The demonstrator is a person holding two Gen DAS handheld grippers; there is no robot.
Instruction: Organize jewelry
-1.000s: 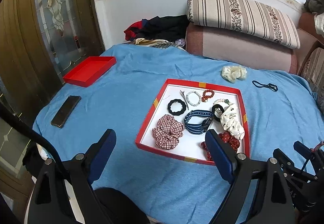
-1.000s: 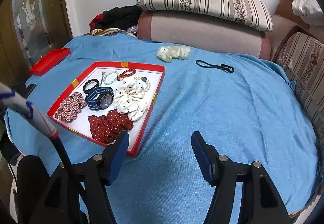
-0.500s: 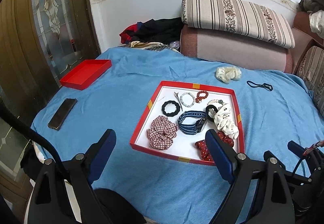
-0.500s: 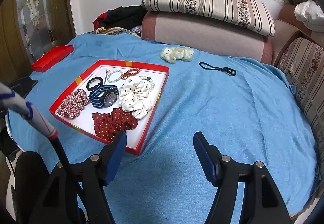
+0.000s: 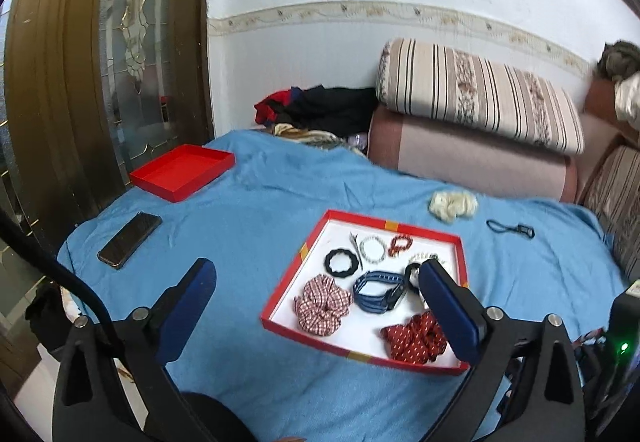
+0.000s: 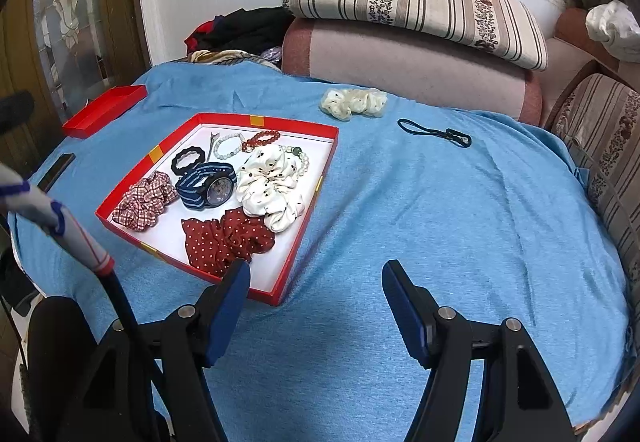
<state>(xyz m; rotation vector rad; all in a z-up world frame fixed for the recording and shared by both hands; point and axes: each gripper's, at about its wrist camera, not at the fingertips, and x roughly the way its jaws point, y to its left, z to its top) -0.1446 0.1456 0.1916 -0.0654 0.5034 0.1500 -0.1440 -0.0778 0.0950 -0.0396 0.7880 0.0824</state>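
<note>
A red-rimmed white tray [image 5: 283, 290] [image 6: 296, 242] lies on the blue cloth. It holds a plaid scrunchie [image 5: 322, 304], a red dotted scrunchie [image 6: 226, 238], a white dotted scrunchie [image 6: 270, 184], a striped-band watch [image 6: 208, 184], a black ring [image 5: 340, 261] and bead bracelets [image 6: 260, 138]. A cream scrunchie [image 6: 354, 102] and a black cord [image 6: 434, 132] lie on the cloth beyond the tray. My left gripper [image 5: 316, 290] is open and empty, above the tray's near left. My right gripper [image 6: 316, 288] is open and empty, over the tray's near right corner.
A red box lid [image 5: 182, 171] and a black phone [image 5: 130, 238] lie at the left of the cloth. Striped cushions [image 6: 412, 2] and a clothes pile [image 5: 320, 110] stand behind. A sofa arm [image 6: 604, 138] is at the right, a glass door [image 5: 132, 42] at the left.
Both grippers have drawn back and tilted up, so the tray sits lower and farther in view. Both stay open and empty. The objects have not moved.
</note>
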